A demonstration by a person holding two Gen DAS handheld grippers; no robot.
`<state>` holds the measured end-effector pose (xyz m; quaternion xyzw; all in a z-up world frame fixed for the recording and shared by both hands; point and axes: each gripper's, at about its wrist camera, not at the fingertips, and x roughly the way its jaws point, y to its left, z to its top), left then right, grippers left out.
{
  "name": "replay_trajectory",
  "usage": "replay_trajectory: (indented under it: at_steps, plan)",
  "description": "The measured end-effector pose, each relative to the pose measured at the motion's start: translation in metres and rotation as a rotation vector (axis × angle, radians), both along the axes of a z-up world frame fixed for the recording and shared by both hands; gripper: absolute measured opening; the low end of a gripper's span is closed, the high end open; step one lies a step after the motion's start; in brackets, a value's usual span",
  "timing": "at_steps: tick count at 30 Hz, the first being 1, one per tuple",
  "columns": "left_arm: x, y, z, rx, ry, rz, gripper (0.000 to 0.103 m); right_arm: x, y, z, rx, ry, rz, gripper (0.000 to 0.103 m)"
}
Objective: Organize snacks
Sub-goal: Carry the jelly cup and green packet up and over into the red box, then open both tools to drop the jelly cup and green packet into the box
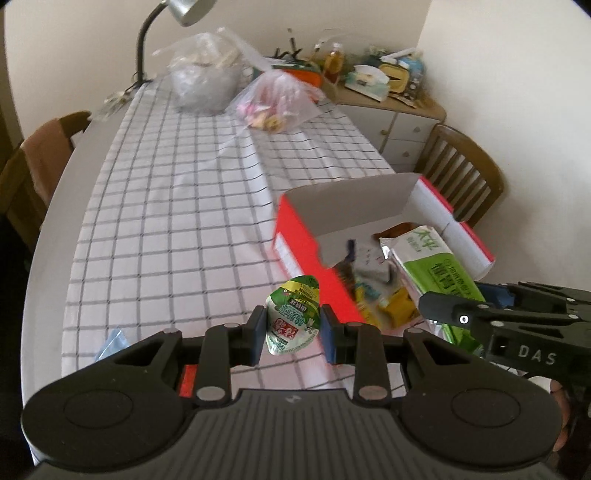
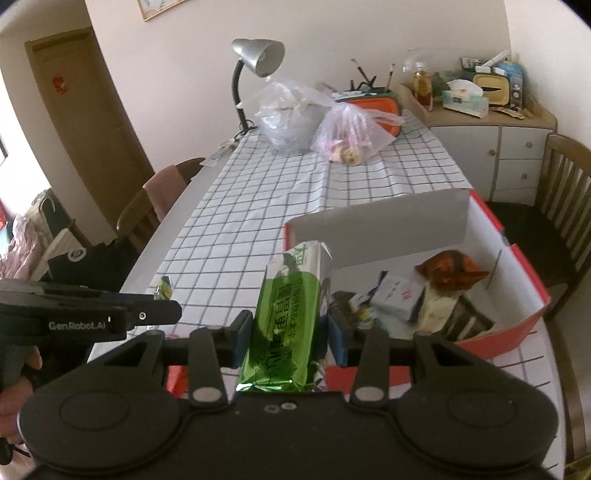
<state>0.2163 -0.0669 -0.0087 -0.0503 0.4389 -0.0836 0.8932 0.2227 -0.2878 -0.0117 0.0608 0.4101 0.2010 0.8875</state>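
pinching a small green-and-white sealed jelly cup (image 1: 293, 317), the left gripper (image 1: 293, 326) is narrowly parted; a long green foil snack packet (image 2: 284, 325) is clamped by the right gripper (image 2: 286, 338).

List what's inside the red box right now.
The red box holds loose snack packets: a reddish-brown wrapper, a white-and-blue packet, and yellow packets at the near end. Anything beneath the pile or behind the near wall is hidden.

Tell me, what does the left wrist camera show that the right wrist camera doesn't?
Only the left view: the small green-lidded jelly cup face-on, clamped in the left gripper.
Only the right view: a brown wooden door and framed picture.
Both: the open red cardboard box of snacks, long green foil packet in the right gripper, silver desk lamp, checked tablecloth.
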Motion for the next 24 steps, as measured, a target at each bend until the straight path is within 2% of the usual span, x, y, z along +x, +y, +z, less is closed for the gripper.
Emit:
replay_trajectory:
  at_steps: [14,24]
  plan:
    - [0.060,-0.082,-0.007,0.068,0.035,-0.025,0.030,0.054,-0.069,-0.023,-0.002,0.034,-0.034,0.041]
    - [0.111,-0.110,-0.029,0.090,0.112,0.011,0.030,0.091,-0.098,-0.051,-0.020,0.092,-0.012,0.041]
